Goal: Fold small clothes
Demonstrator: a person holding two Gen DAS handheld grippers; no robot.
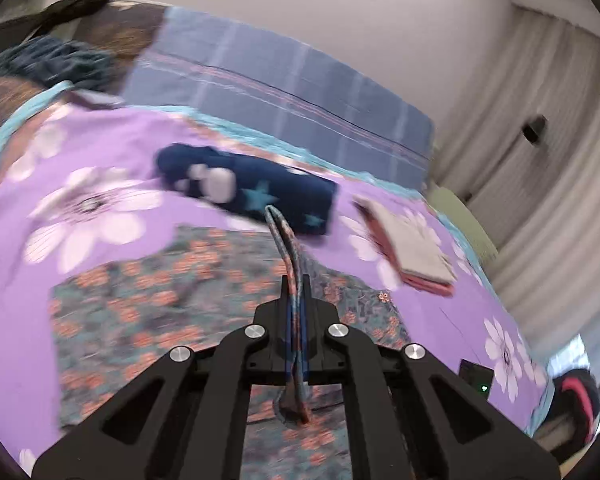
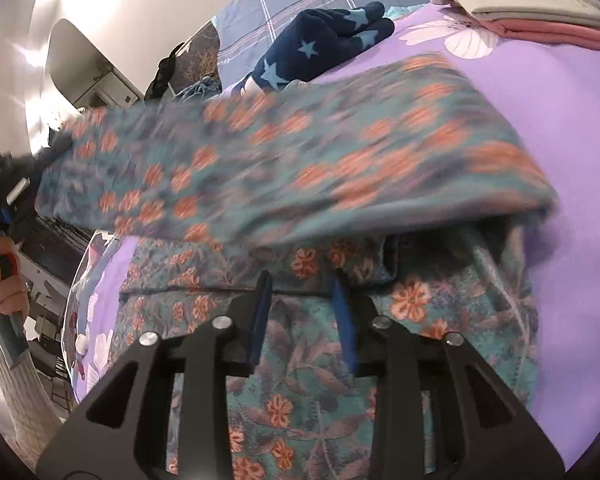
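Left claw point(image 1: 296, 280): jaws pressed together, pinching an edge of the floral garment point(image 1: 148, 312). The pinched hem runs between the fingers as a thin doubled strip and rises ahead of the tips toward the navy star-print piece point(image 1: 256, 192). Rest of the garment lies spread on the bed below and to the left of the claw, teal with orange flowers. Motion blur over most of the left wrist view.

Right claw point(image 2: 300, 280): jaws spread, blue-lined fingers point(image 2: 260, 312) apart, nothing between them. It sits low over the same floral garment point(image 2: 284, 380), which lies flat under and on both sides of the fingers. Just ahead of the tips, a lifted flap of the garment point(image 2: 300, 152) hangs across the view, blurred, its lower edge right above the fingertips. Cannot tell if the tips touch the cloth.

Bed has a purple flower-print sheet point(image 2: 580, 160). Navy star-print piece point(image 2: 320, 52) lies beyond the flap, near a blue plaid cover point(image 1: 280, 80). Folded stack point(image 1: 412, 248), beige on top of pink, lies on the sheet to the right of the navy piece, well apart from both claws.

A hand point(image 2: 4, 280) shows at the left edge of the right wrist view, gripping a handle.
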